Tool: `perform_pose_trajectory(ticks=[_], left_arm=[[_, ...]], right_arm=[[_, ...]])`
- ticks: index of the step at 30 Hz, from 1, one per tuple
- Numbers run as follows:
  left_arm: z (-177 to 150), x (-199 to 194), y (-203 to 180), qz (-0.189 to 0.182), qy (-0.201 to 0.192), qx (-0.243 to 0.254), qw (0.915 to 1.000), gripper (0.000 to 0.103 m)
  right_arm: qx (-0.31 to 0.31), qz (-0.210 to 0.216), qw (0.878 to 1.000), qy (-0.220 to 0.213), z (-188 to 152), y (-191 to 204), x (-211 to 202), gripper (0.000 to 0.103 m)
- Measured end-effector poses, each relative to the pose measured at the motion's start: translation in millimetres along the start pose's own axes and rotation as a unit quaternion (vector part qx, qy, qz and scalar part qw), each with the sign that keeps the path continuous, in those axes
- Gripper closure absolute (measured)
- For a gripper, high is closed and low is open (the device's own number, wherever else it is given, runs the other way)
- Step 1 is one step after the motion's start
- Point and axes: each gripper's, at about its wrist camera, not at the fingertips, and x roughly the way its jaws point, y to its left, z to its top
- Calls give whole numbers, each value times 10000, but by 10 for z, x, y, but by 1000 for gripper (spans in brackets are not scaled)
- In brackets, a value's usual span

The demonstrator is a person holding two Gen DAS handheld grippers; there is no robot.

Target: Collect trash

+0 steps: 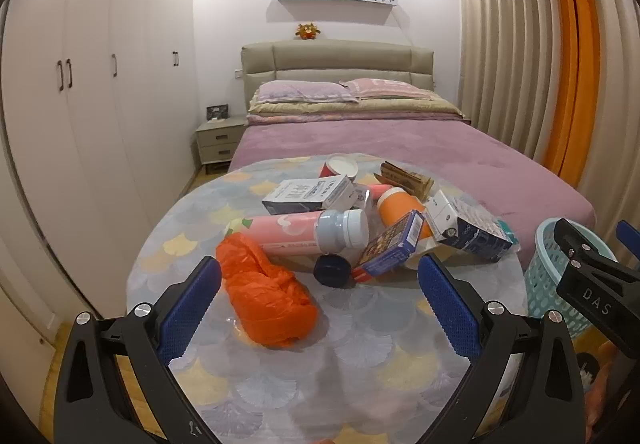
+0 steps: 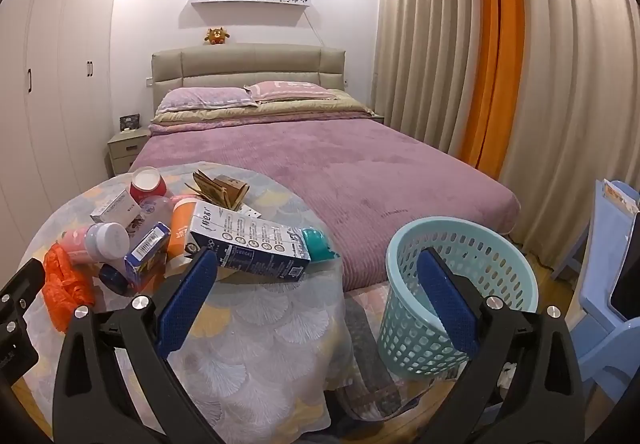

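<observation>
Round table (image 1: 280, 376), scallop-patterned cover, at the foot of a purple bed (image 1: 400, 140). Trash heaped on the far half of the tabletop.

Left wrist view, clock directions taken from the pile's centre:
- Crumpled orange plastic bag (image 1: 264, 296), 7 o'clock, nearest item, lying apart from the left gripper's pads.
- Pink bottle (image 1: 280, 232) on its side, 9 o'clock; white-capped jar (image 1: 344, 230) against its right end.
- Dark round lid (image 1: 332, 271), 6 o'clock, flat on the cover.
- Small blue box (image 1: 394, 244), 5 o'clock, tilted, leaning on the pile.
- Orange container (image 1: 396, 206), centre.
- White carton (image 1: 308, 194), 11 o'clock.
- Red cup (image 1: 340, 168), 12 o'clock, on its side, white interior showing.
- Brown paper item (image 1: 404, 178), 1 o'clock; possibly folded card, detail unclear.
- Blue-and-white milk carton (image 1: 468, 228), 3 o'clock, on its side at the table edge.

Turquoise perforated basket (image 2: 460, 284): on the floor, right of the table, beside the bed; contents not visible.

Left gripper (image 1: 320, 284): jaws fully spread, holding nothing, above the near tabletop.
Right gripper (image 2: 316, 288): jaws fully spread, holding nothing, between table edge and basket.
</observation>
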Motion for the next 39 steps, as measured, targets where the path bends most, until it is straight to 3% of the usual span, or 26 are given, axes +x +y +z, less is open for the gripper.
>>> perform_pose_trajectory(ticks=[39], left_arm=[[-41,0,-6,-138,31,23,9999,7]], right_arm=[[-19,24,10000,61,-36,33,23,8]])
